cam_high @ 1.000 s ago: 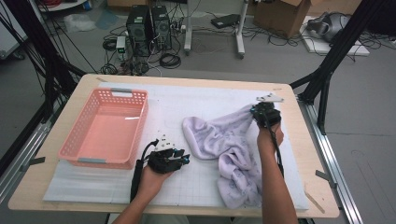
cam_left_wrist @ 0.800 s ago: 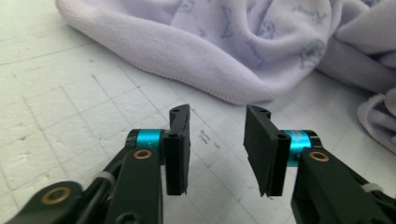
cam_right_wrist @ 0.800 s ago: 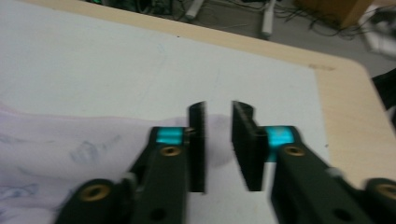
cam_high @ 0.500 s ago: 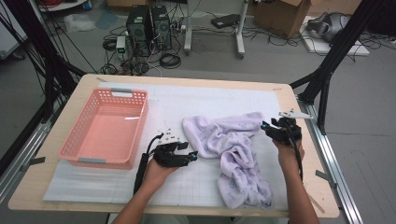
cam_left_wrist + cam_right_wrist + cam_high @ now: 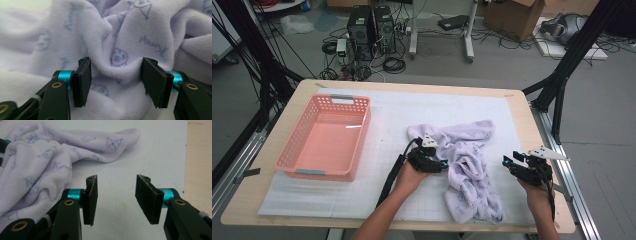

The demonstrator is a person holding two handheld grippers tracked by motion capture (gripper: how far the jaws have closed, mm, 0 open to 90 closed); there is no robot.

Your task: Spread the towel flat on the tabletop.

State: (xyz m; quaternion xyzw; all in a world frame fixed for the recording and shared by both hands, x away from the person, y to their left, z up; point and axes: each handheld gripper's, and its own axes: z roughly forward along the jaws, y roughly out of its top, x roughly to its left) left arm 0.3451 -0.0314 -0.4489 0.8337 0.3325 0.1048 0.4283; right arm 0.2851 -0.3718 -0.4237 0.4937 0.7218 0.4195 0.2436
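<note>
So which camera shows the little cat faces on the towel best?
The right gripper view: a cat face on the lavender towel is sharp there. The left gripper view shows blurrier close-up prints on a fold. The high view shows the whole towel, prints tiny.

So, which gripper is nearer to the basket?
Left. The left gripper lies right of the basket, on the towel; the right gripper is beyond the towel.

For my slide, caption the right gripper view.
Right gripper, jaws open over white mat, beside crumpled lilac printed towel.
</note>
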